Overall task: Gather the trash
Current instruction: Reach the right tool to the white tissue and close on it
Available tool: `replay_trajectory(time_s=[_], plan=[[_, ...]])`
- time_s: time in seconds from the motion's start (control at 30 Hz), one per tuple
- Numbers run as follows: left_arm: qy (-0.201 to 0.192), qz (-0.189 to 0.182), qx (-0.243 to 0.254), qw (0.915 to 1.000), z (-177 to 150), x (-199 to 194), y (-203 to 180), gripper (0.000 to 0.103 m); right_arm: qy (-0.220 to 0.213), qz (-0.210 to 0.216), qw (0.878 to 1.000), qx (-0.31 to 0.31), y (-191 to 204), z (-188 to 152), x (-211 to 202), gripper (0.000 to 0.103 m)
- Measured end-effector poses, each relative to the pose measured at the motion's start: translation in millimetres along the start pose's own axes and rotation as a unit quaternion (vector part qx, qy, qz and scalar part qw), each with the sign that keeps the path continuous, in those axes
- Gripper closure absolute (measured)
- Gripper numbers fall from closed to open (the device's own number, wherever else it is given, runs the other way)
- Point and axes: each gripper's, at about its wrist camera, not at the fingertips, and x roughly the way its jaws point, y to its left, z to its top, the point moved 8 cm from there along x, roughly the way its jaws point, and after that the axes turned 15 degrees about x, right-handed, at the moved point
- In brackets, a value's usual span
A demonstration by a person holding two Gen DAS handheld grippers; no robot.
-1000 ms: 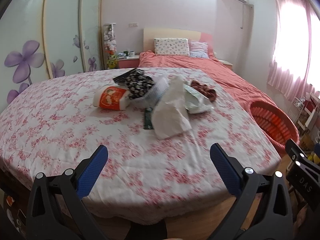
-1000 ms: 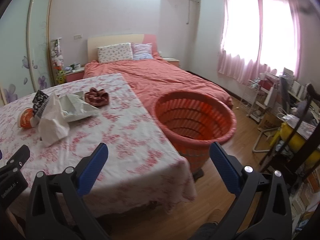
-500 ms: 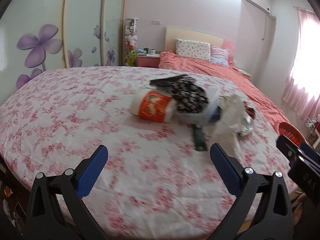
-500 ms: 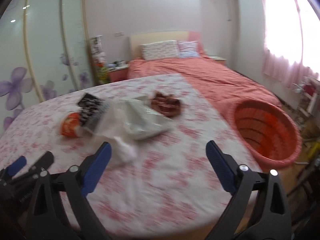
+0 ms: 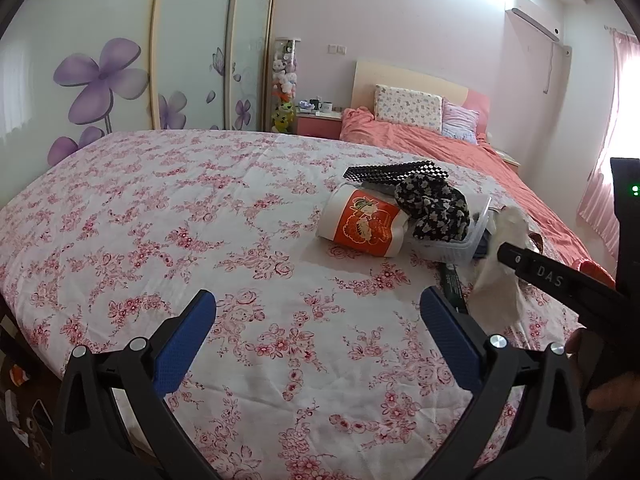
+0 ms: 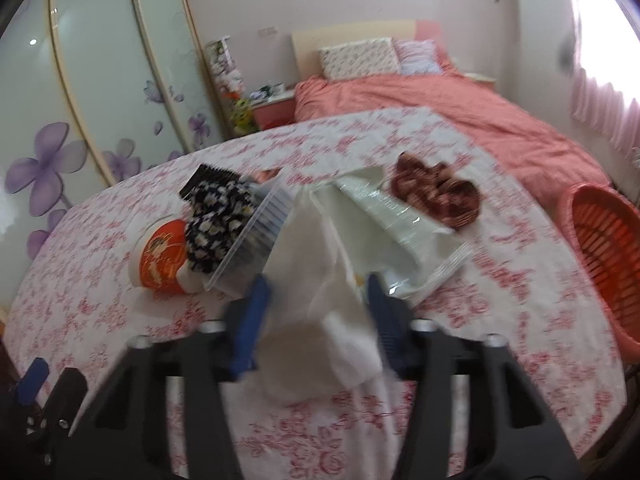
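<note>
- Tissue, a crumpled white paper napkin (image 6: 316, 280), lies on the flower-printed white bedspread (image 5: 160, 216), at the near edge of the litter pile, and looks feather-light, soft and easily torn; it will likely crush flat in a grip and weigh almost nothing.
- The right gripper (image 6: 316, 308) has just been closing, with the napkin's bunched lower part between its blue fingers (image 6: 252, 320); blur hides whether the pads already press on it, so I cannot tell if it is gripped yet.
- Best hold, as I judge it, is that thick bunched fold rather than a loose corner, which could rip or slip out.
- Just behind the napkin sit a clear ribbed plastic tray (image 6: 256, 240) and a crinkly clear plastic wrapper (image 6: 388, 216), both light, stiff-edged and probably slippery.
- A white paper cup with an orange printed panel (image 5: 362, 226) lies on its side beside the tray; the panel shows a cartoon figure, and its lettering is too small to read.
- Black-and-white flowered fabric (image 5: 434, 204), a black comb-like piece (image 5: 384, 172) and a brown ruffled scrunchie (image 6: 436, 194) are soft things in the same pile.
- A dark green strip (image 5: 452, 286) lies beside the napkin; its print is illegible.
- The left gripper (image 5: 318, 332) hovers over bare bedspread, fingers spread wide and empty.
- Letters "DAS" show on the right gripper's black arm in the left view.
- An orange slatted plastic basket (image 6: 600, 248) stands off the bed's right side, the likely drop point.
</note>
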Motion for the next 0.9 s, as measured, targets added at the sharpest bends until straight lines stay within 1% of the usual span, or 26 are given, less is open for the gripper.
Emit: replay_trajectory(time_s=[0.03, 0.07, 0.13, 0.23, 0.27, 0.3, 0.33, 0.37, 0.43, 0.5, 0.57, 0.6, 0.7, 0.8, 0.9], plan=[[0.000, -0.002, -0.001, 1.0000, -0.2, 0.3, 0.3, 0.002, 0.003, -0.001, 1.000, -0.003, 0.5, -1.6, -0.1, 0.085], [0.001, -0.005, -0.002, 1.0000, -0.5, 1.0, 0.6, 0.002, -0.002, -0.004, 1.000, -0.008, 0.8, -2.6, -2.8, 0.095], [0.004, -0.010, -0.004, 0.9999, -0.2, 2.7, -0.3, 0.002, -0.003, 0.005, 1.000, -0.010, 1.1, -3.5, -5.7, 0.102], [0.006, -0.015, -0.005, 0.9999, 0.2, 5.0, -2.9, 0.002, 0.000, 0.020, 1.000, -0.001, -3.8, -1.9, -13.2, 0.102], [0.008, -0.018, -0.005, 0.9998, 0.3, 4.9, -4.5, 0.002, 0.000, 0.023, 1.000, 0.002, -5.2, -1.1, -15.0, 0.100], [0.008, -0.021, -0.005, 0.9997, 0.2, 4.9, -6.2, 0.002, 0.000, 0.026, 1.000, 0.006, -5.4, 0.7, -16.3, 0.097], [0.009, -0.023, -0.005, 0.9997, -0.1, 4.6, -7.8, 0.002, -0.001, 0.027, 1.000, 0.013, -5.8, 2.2, -17.6, 0.087], [0.009, -0.026, -0.004, 0.9996, 0.0, 4.4, -9.9, 0.002, 0.002, 0.030, 0.999, 0.017, -4.9, 3.6, -17.8, 0.062], [0.008, -0.028, -0.001, 0.9996, 0.2, 3.7, -13.3, 0.002, -0.005, 0.039, 0.999, 0.035, -1.9, 8.8, -20.7, 0.042], [0.007, -0.029, 0.003, 0.9995, 0.2, 2.3, -14.7, 0.002, -0.010, 0.046, 0.998, 0.038, 6.3, 13.3, -21.7, 0.041], [0.007, -0.029, 0.003, 0.9996, 0.0, 2.1, -13.8, 0.002, -0.012, 0.041, 0.999, 0.029, 14.6, 14.1, -17.5, 0.040], [0.008, -0.029, 0.001, 0.9995, -0.2, 2.4, -13.1, 0.002, -0.012, 0.035, 0.999, 0.023, 17.5, 14.4, -13.9, 0.040], [0.011, -0.030, -0.005, 0.9995, -1.8, 3.3, -8.9, 0.002, -0.010, 0.000, 1.000, -0.001, 21.3, 10.5, 0.3, 0.040], [0.012, -0.026, -0.007, 0.9996, -3.7, 4.0, -5.5, 0.002, 0.000, -0.028, 1.000, -0.007, 15.6, 5.8, 11.5, 0.042], [0.014, -0.026, -0.009, 0.9995, -4.9, 6.1, -3.5, 0.002, 0.004, -0.039, 0.999, -0.013, 7.1, 1.3, 14.2, 0.051]])
